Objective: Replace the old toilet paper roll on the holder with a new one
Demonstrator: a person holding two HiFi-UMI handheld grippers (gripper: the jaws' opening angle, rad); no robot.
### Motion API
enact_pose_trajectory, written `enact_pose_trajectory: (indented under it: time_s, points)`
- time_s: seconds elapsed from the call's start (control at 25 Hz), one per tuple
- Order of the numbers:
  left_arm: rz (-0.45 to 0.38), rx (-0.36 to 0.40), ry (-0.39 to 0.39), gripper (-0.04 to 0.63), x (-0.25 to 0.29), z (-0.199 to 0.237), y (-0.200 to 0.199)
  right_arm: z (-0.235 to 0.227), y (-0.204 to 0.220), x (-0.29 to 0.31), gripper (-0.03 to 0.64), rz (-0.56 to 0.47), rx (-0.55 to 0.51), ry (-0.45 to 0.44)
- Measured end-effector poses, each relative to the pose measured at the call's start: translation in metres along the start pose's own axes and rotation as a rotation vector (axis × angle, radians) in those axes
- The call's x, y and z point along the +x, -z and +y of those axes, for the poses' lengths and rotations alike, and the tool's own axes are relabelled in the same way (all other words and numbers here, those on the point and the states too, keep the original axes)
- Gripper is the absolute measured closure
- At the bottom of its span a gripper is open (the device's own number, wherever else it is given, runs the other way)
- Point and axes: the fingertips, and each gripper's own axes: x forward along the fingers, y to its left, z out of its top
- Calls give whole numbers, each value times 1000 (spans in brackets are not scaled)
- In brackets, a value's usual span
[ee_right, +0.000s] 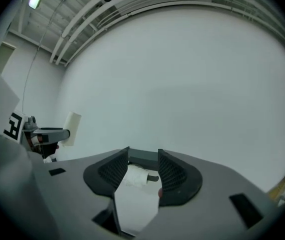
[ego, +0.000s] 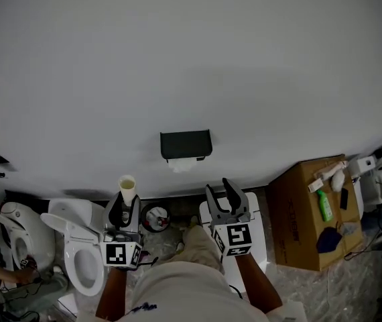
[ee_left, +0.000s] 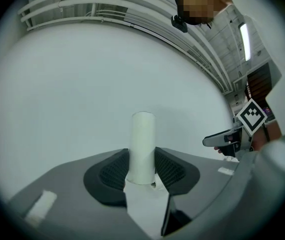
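1. A bare cardboard tube stands upright in front of the wall, clamped near its lower end by the closed jaws of the left hand-held gripper. The left gripper view shows the tube pinched between the two ribbed pads, its open top clear of them.
2. To the tube's right and higher on the white wall hangs a black paper holder. A white paper roll shows just under its lower edge.
3. The right hand-held gripper is raised just below the holder, its jaws apart and gripping nothing. Its own view frames the holder and the roll in the gap between the pads, well beyond them.
4. Below the left hand-held gripper stands a white toilet with its seat down.
5. At far right a brown cardboard box sits on the floor, with a green bottle lying on top.
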Motion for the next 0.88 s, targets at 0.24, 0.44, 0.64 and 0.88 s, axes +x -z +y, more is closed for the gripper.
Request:
enact_pose_trajectory:
  time_s: [0.24, 0.44, 0.64, 0.88]
  points:
    - [-29, 2, 15, 428, 12, -6, -11, -9, -11, -28, 487, -40, 97, 17]
    - [-31, 0, 17, 428, 13, -3, -13, -29, -12, -42, 541, -41, 95, 90]
    - [-35, -7, 9, 428, 9, -2, -13, -44, -7, -56, 614, -19, 98, 145]
    - [-32, -12, -17, 428, 2, 9, -11, -48, 6, -67, 614, 15, 133, 165]
